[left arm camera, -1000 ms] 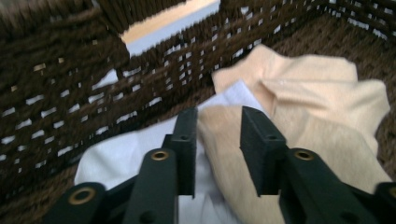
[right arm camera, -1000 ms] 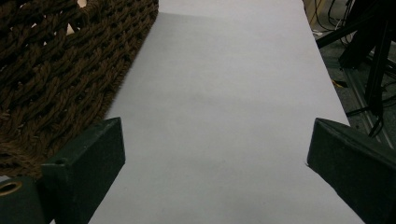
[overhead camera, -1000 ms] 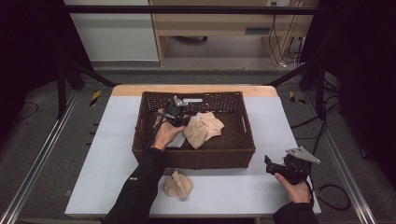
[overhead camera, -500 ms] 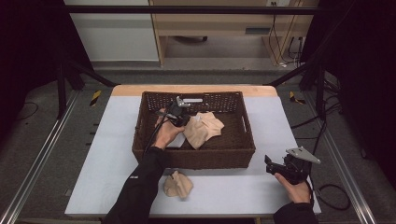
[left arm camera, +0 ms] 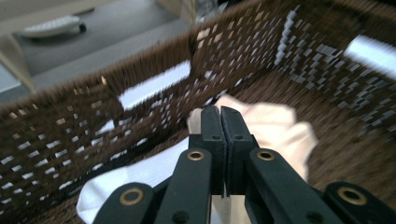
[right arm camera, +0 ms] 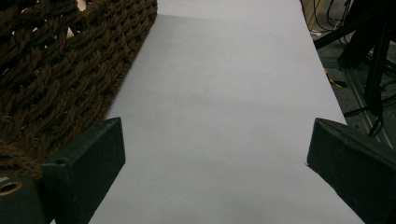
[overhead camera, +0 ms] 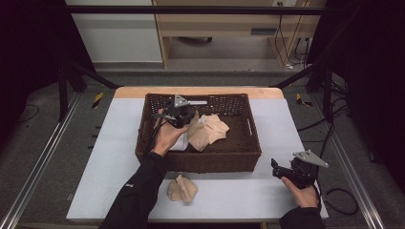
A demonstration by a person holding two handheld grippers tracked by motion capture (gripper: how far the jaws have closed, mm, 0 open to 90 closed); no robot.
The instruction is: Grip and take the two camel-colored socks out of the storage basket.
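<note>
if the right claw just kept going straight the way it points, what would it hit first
Probably nothing soon. In its own view the open right claw looks along the bare table, with the basket off to its left side. The way looks free to the table's far edge, though depth is hard to judge.

Table sheet (right arm camera: 224, 93): pale grey and bare, it spreads between the open jaws of the right gripper (right arm camera: 215, 140) and runs on ahead of them.
Cables (right arm camera: 327, 18): on the floor off the sheet's edge, far ahead and right of those jaws.
Black frame leg (right arm camera: 373, 60): just above the right-hand jaw, off the table.
Flat pale object (left arm camera: 51, 25): on the grey floor, far ahead and left of the pressed-together jaws of the left gripper (left arm camera: 219, 112).
Wooden upright (left arm camera: 180, 7): straight ahead of those jaws, blurred.
</note>
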